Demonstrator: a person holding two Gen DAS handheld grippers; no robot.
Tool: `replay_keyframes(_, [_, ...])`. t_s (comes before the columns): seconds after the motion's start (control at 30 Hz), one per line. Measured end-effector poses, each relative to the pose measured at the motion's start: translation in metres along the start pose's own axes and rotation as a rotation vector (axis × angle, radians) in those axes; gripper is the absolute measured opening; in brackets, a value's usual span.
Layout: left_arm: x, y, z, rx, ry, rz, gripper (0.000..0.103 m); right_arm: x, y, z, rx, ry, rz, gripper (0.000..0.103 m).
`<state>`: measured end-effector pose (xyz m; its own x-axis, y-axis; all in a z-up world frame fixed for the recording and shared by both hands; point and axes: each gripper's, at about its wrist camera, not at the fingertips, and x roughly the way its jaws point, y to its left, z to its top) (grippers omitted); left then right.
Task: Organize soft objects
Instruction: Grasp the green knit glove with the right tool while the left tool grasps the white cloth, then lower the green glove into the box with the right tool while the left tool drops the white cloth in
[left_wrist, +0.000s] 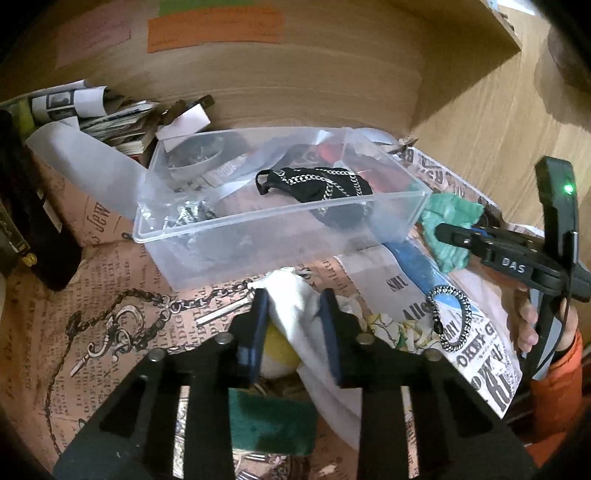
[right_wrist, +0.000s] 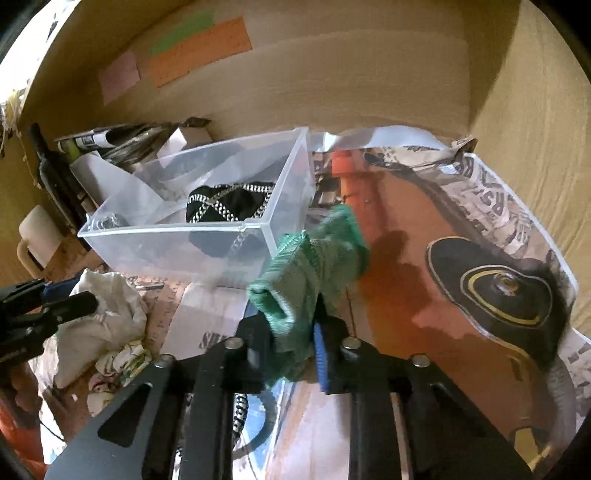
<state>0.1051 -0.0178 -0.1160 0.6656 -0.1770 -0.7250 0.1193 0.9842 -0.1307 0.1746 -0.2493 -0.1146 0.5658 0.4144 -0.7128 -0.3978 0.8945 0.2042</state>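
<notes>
This looks like a cluttered nook in a home, a wooden desk or shelf alcove used for odds and ends. Wood-grain panels (left_wrist: 295, 85) close in behind and to the right of the clear plastic storage box (left_wrist: 258, 221), with coloured paper notes (left_wrist: 214, 29) stuck on the back panel above it. Vintage newspaper-print paper (left_wrist: 110, 295) lines the surface under the box. Left of the box lie rolled and stacked papers (left_wrist: 110, 118) and a dark bottle (right_wrist: 55, 170). In front of it lie household bits: crumpled cloths (right_wrist: 107, 314), a braided bracelet (left_wrist: 448, 317) and a green scouring sponge (left_wrist: 273, 421).
</notes>
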Motion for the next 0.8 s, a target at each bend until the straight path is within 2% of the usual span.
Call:
replay_keyframes(0.1, [-0.003,0.003,0.002,-0.008,-0.007,-0.005,0.015,-0.01,0.0,0.002,0.002,-0.032,-0.014,0.014])
replay_keyframes(0.2, [-0.008,0.004,0.006,-0.011,-0.021,0.0,0.012,-0.026,0.001,0.005,0.002,-0.079,-0.025,0.014])
replay_keyframes(0.53, [-0.044,0.01,0.034,-0.021,-0.148,-0.011,0.011,-0.063,0.022,0.032,-0.058,-0.217,-0.022,0.014])
replay_keyframes(0.8, [-0.062,0.019,0.065,-0.026,-0.252,0.016,0.011,-0.062,0.046,0.052,-0.107,-0.275,0.037,0.014])
